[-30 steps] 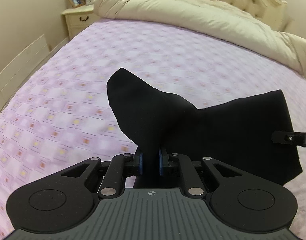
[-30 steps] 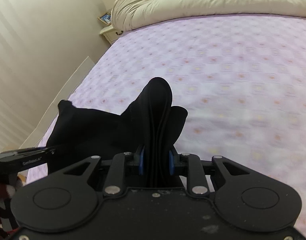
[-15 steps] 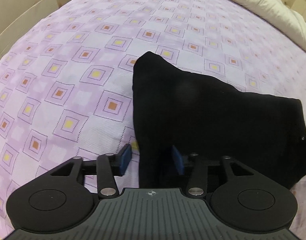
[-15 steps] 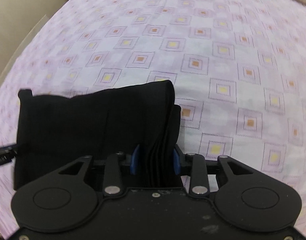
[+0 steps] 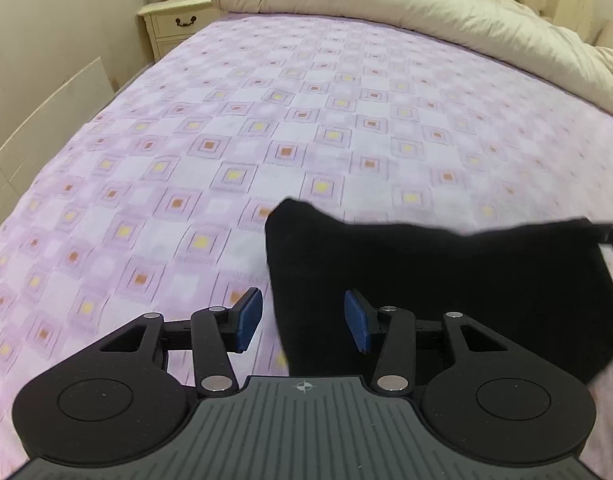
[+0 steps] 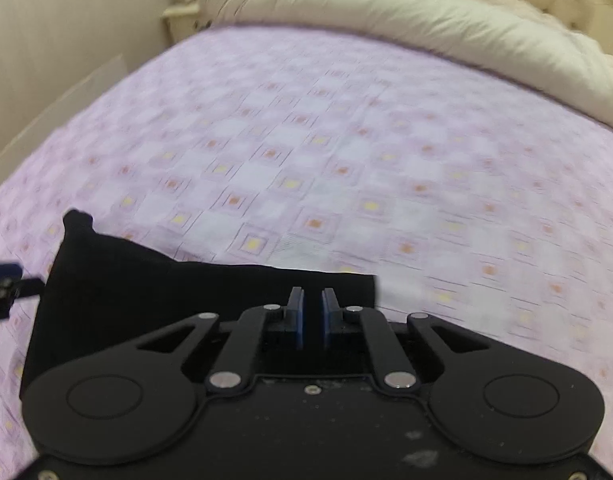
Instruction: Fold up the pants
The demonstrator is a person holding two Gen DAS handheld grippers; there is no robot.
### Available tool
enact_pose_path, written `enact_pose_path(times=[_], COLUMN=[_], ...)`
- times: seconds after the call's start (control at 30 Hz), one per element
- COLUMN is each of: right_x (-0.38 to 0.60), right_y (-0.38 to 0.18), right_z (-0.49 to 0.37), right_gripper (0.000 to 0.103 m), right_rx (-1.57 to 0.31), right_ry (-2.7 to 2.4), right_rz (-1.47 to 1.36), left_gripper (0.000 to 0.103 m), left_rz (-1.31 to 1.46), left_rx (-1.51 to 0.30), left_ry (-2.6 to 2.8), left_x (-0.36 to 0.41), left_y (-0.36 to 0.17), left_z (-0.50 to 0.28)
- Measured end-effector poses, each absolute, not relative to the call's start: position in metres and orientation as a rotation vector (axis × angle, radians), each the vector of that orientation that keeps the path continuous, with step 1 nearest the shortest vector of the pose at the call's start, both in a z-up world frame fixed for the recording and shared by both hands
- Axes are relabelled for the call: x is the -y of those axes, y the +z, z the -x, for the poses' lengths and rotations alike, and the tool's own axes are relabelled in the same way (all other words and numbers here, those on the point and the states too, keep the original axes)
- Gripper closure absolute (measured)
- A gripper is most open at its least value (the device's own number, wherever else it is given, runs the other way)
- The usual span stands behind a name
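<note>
Pants [image 5: 446, 280] lay folded on the bed [image 5: 266, 120]; left gripper [image 5: 302, 326] jaws spread, right gripper [image 6: 312, 312] jaws nearly pressed together (pinching nothing)

Pants [image 5: 446, 292] lie on bed [image 5: 266, 128] near its front edge; duvet [image 5: 386, 4] along head edge, nightstand [image 5: 178, 24] beyond far-left corner.

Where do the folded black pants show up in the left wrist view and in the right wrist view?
Left wrist view: black pants lie lower right on the bedspread, just past the open left gripper.
Right wrist view: black pants lie lower left, behind the right gripper.
Shared landmark: the cream duvet at the head of the bed.
</note>
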State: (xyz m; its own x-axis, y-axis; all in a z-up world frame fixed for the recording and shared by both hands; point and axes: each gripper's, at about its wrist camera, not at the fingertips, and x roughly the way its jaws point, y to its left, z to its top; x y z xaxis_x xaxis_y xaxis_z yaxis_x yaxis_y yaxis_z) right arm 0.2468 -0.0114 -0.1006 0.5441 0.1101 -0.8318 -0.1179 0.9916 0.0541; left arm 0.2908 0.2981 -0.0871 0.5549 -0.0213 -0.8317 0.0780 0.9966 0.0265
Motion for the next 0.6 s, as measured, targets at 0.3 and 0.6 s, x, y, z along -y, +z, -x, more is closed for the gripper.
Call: enact_pose_path(times=[0.3,0.6], right_x=[0.024,0.021], right_y=[-0.136,-0.087], right_z=[-0.278,-0.197], right_gripper=[0.103,0.092], right_rx=[-1.118,-1.006], right_ry=[0.106,0.222], right_rz=[-0.051,-0.009], left_gripper=[0.059,0.061], left_rz=[-0.001,-0.063], left_rx=[-1.091,-1.041], left_ry=[-0.055,-0.064], left_x=[-0.308,-0.296], left_y=[-0.111,-0.078], left_z=[-0.319,-0.233])
